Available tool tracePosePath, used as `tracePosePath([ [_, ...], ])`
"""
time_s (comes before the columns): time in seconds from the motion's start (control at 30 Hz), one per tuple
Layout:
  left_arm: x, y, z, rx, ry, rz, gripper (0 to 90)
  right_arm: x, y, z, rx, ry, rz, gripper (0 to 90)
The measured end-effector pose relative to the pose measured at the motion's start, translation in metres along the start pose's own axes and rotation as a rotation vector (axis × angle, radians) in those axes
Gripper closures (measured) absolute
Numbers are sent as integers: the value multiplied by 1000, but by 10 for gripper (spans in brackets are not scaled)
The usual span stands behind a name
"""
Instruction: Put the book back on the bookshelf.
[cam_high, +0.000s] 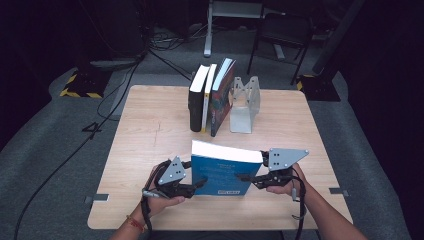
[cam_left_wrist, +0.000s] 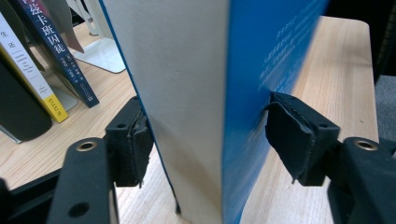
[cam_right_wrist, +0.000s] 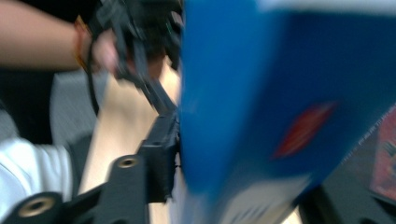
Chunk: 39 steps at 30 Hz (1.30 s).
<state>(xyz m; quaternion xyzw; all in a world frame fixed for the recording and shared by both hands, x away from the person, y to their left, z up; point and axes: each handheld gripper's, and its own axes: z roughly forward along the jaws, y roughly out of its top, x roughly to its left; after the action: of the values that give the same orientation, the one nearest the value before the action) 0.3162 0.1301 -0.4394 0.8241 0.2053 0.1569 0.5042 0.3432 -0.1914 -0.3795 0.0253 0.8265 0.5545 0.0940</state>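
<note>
A thick blue book (cam_high: 220, 172) stands on edge near the front of the wooden table (cam_high: 150, 130), its white page block on top. My left gripper (cam_high: 197, 184) is at its left end. In the left gripper view the book (cam_left_wrist: 187, 93) fills the gap of that gripper (cam_left_wrist: 208, 133), and both pads touch it, one on the back and one on the blue cover. My right gripper (cam_high: 245, 177) reaches in at the book's right end. In the right gripper view the blurred book (cam_right_wrist: 280, 93) lies between the jaws. One pad (cam_right_wrist: 161, 158) is close against the cover; the other jaw is too blurred to read.
Three upright books (cam_high: 210, 97) lean in a row at the table's far middle, beside a grey metal bookend (cam_high: 245, 105). They also show in the left gripper view (cam_left_wrist: 32, 79). A chair (cam_high: 282, 30) and cables lie on the floor beyond the table.
</note>
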Motion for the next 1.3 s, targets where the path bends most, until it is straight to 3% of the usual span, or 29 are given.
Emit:
tracePosePath([
  [0.13,0,3,7,-4,1,-3,300,8,7,-3,33,-25,-27,590],
  [0.27,-1,10,17,0,6,11,292,11,8,-10,57,-62,-23,594],
  [0.43,2,17,31,-10,-1,-1,264,8,11,-18,81,-110,20,588],
  [0.67,2,21,38,-11,-5,8,242,2,28,-18,146,-105,78,554],
  [0.87,1,20,35,-6,-19,14,238,3,34,-13,182,-91,99,578],
  [1.0,2,18,33,9,-29,-3,232,6,38,-10,208,-91,109,594],
  [1.2,10,4,13,73,25,-24,256,6,39,-11,209,-114,156,603],
  [1.3,19,-16,-3,137,70,-68,231,5,42,-12,220,-120,175,605],
])
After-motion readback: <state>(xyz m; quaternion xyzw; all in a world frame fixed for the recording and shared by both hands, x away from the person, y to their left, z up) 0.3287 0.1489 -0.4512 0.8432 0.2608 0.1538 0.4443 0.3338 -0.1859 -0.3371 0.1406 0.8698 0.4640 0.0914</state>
